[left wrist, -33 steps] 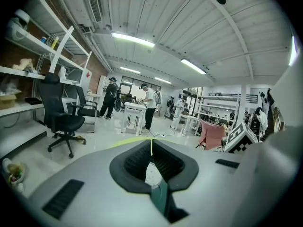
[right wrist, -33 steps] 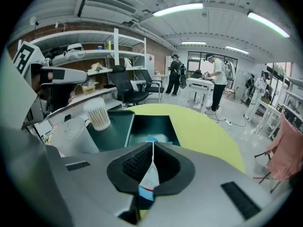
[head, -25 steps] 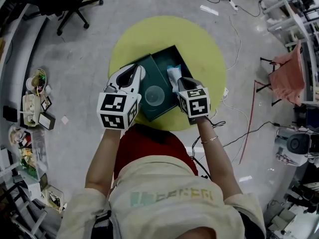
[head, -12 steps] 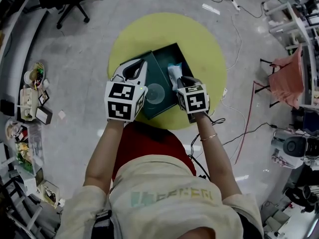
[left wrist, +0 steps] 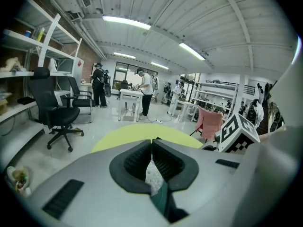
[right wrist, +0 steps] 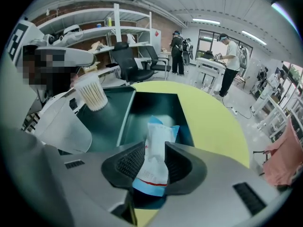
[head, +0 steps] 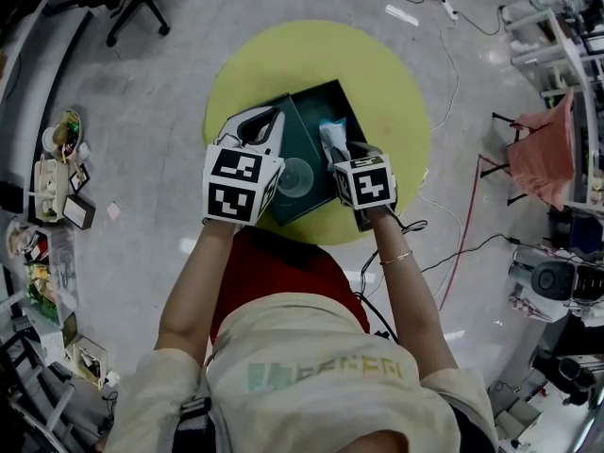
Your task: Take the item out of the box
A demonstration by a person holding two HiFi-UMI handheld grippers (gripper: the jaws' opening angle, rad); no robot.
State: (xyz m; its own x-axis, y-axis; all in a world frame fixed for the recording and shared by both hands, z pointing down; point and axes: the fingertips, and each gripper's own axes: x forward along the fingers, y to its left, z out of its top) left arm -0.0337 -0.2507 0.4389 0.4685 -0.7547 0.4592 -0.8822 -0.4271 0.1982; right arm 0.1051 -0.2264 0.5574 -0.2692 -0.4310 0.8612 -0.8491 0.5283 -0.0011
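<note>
The packet (right wrist: 154, 164) – white with blue ends – stands upright in the box (head: 326, 94), at its near end, between the jaws of the right gripper (right wrist: 155, 148). Those jaws have just been opening and now stand apart on either side of it, with no clear squeeze. From the head view the right gripper (head: 347, 154) points steeply down into the box. The lid (head: 291, 140) lies flat to the left, joined to the box (one dark green piece). A tub of swabs (right wrist: 92, 96) stands on it. The left gripper (left wrist: 151, 143) is clenched, tips together, on the lid's far-left edge – a green sliver shows between its pads. Box and lid sit on a round yellow table (head: 377, 64).
</note>
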